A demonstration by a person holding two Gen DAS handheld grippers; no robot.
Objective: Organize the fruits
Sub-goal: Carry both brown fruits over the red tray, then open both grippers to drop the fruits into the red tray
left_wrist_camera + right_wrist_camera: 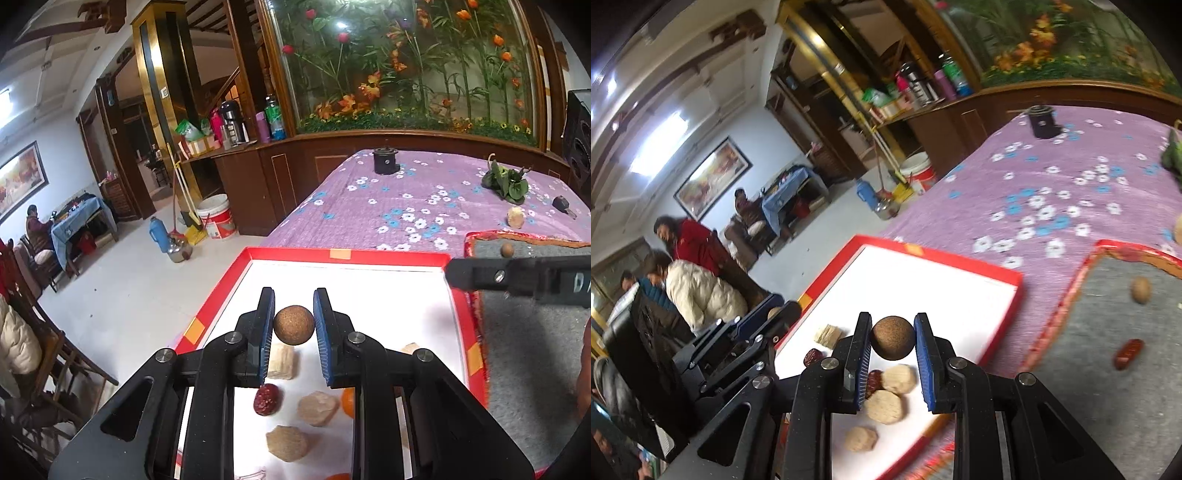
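The red-rimmed tray (295, 254) holds pale snack pieces (318, 408) and perhaps 2 dates (266, 399).

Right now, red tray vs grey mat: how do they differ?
The red tray has a smooth white floor and a raised rim; the grey mat is fuzzy felt with a frayed red-orange edge. The tray holds many pieces, pale chunks and a date; the mat holds few. Both lie side by side on the purple cloth.

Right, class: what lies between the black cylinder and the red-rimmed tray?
Only bare purple flowered cloth separates the black cylinder from the red-rimmed tray; the left wrist view shows it clearly.
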